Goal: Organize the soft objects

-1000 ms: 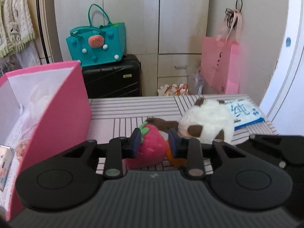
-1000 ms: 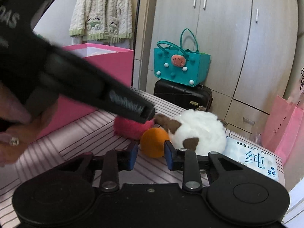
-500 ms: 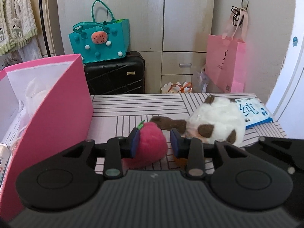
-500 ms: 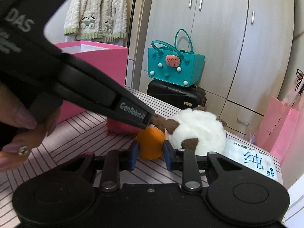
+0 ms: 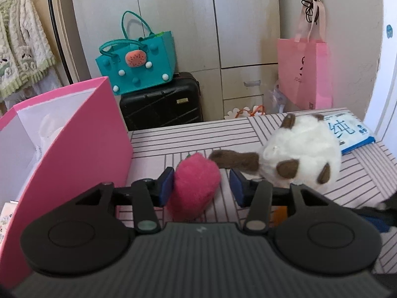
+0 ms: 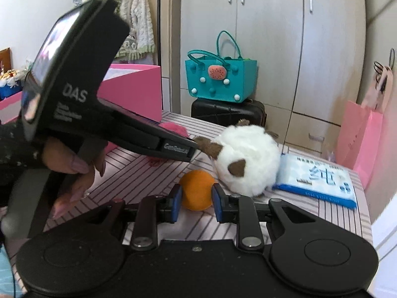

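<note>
Two tools at work: my left tool (image 5: 201, 186) is spreading, strawberry plush (image 5: 194, 186) between its pads on the tabletop (image 5: 188, 139); my right tool (image 6: 196, 202) pinches the orange ball (image 6: 197, 190), cat plush (image 6: 248, 159) at one o'clock.

Background: a pale wood-grain wardrobe (image 5: 198, 24) with drawers beneath spans the rear wall. A black suitcase (image 5: 161, 104) on the floor carries a teal felt tote (image 5: 136, 67). A pink bag (image 5: 304, 72) hangs on the beige side wall; a knitted cardigan (image 6: 134, 19) hangs at left. Daylight is soft.
</note>
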{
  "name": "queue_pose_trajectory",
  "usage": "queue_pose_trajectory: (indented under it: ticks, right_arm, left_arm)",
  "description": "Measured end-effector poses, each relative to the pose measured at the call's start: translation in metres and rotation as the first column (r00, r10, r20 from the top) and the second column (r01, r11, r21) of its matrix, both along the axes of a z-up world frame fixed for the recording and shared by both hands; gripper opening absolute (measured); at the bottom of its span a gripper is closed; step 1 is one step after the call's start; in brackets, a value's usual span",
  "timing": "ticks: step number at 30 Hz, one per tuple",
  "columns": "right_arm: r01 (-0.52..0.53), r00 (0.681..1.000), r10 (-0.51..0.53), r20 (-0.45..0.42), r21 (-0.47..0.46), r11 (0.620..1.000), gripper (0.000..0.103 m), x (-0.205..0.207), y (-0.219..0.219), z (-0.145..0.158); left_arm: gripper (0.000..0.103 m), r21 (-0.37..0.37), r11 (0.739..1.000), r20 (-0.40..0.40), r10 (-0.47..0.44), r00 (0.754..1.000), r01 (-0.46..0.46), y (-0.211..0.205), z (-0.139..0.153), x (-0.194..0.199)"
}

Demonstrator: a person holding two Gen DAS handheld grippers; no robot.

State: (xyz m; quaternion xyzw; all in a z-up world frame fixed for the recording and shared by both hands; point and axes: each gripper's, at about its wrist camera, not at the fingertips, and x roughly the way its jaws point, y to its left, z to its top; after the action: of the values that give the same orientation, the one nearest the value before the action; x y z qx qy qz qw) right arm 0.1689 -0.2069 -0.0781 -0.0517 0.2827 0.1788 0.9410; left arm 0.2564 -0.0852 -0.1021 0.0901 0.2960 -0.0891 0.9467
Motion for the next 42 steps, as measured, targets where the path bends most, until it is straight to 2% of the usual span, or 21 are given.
queue_pose_trajectory:
  ticks: [2,3,7,10,17,20,22,28,32,42]
  right_arm:
    - [0.017,1.000,-0.017,-0.020,0.018,1.000,0.030,-0.001,-0.004,-0.001]
    - [0.023,0.999,-0.022,-0.029,0.033,0.999,0.030,-0.002,-0.007,-0.002]
    - [0.031,0.998,-0.027,-0.054,0.070,0.997,0.030,-0.002,-0.014,-0.006]
    - [0.030,0.998,-0.024,-0.066,0.091,0.995,0.031,0.000,-0.016,-0.007]
    - [0.039,0.997,-0.030,-0.072,0.117,0.992,0.034,0.005,-0.017,-0.007]
    - [0.041,0.995,-0.028,-0.092,0.134,0.990,0.043,0.009,-0.017,-0.008]
    - [0.038,0.995,-0.024,-0.098,0.145,0.989,0.046,0.012,-0.015,-0.011]
    - [0.028,0.997,-0.014,-0.080,0.176,0.984,0.043,0.018,-0.009,-0.015]
    - [0.043,0.997,-0.030,-0.073,0.177,0.983,0.041,0.012,-0.008,-0.015]
    - [0.138,0.988,-0.118,-0.096,0.240,0.961,0.040,-0.023,-0.026,-0.008]
  left_arm:
    - [0.037,0.042,0.999,0.019,0.004,1.000,-0.005,-0.001,-0.003,0.000]
    - [0.036,0.055,0.998,0.025,0.000,1.000,-0.001,-0.001,-0.005,-0.001]
    - [0.029,0.035,0.999,0.046,-0.028,0.999,0.026,0.001,-0.004,-0.007]
    - [0.029,-0.025,0.998,0.056,-0.060,0.997,0.061,0.007,-0.001,-0.011]
    - [0.030,-0.083,0.993,0.000,-0.085,0.996,0.085,0.014,0.000,-0.015]
    - [0.031,-0.074,0.994,0.001,-0.082,0.997,0.081,0.012,-0.002,-0.015]
    - [0.032,-0.078,0.994,-0.007,-0.073,0.997,0.072,0.013,-0.004,-0.014]
    - [0.032,-0.080,0.997,-0.055,-0.026,0.998,0.022,0.018,-0.016,-0.004]
    - [0.027,-0.125,0.991,-0.043,-0.051,0.998,0.046,0.023,-0.019,-0.010]
    - [0.027,-0.193,0.978,-0.028,-0.090,0.996,0.083,0.029,-0.011,-0.044]
